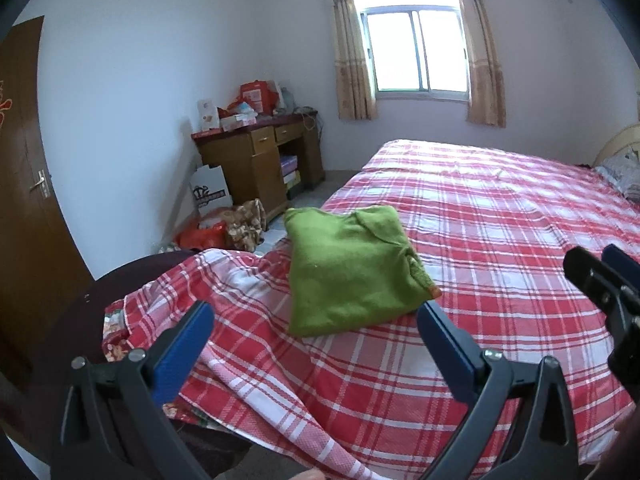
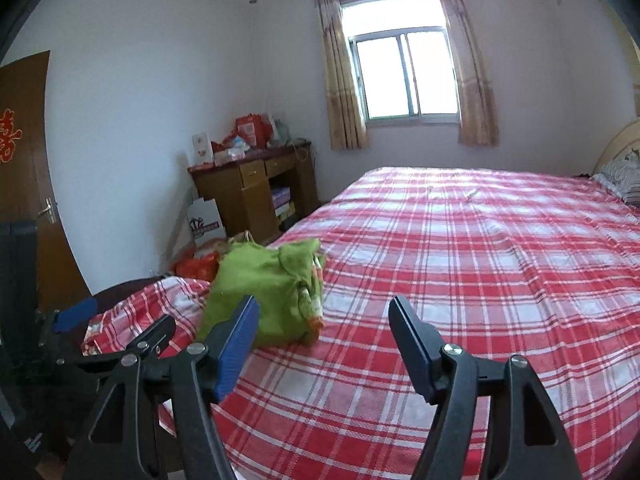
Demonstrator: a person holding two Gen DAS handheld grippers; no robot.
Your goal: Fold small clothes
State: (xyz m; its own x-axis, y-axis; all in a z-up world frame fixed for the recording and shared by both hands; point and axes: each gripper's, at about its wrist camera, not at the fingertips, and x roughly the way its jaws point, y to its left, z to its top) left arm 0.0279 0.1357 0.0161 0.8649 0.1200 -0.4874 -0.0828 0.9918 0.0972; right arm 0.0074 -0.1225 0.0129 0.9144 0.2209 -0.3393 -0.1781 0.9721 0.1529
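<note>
Evidently the green garment [image 1: 352,268] lay folded into a compact bundle near the bed's [image 1: 500,208] left edge, on the red plaid sheet. The left gripper [image 1: 316,336] stood wide with nothing between its jaws; the right gripper [image 2: 324,344] was partly open and empty too. The step in hand seemed to be letting go and pulling clear; doing it well meant lifting away without snagging the cloth. The bundle's long axis ran from the grippers toward the far wall, its layered edges facing right.

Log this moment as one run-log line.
green garment: folded, on plaid bed | left hand-held gripper: open, empty | right hand-held gripper: open, empty
</note>
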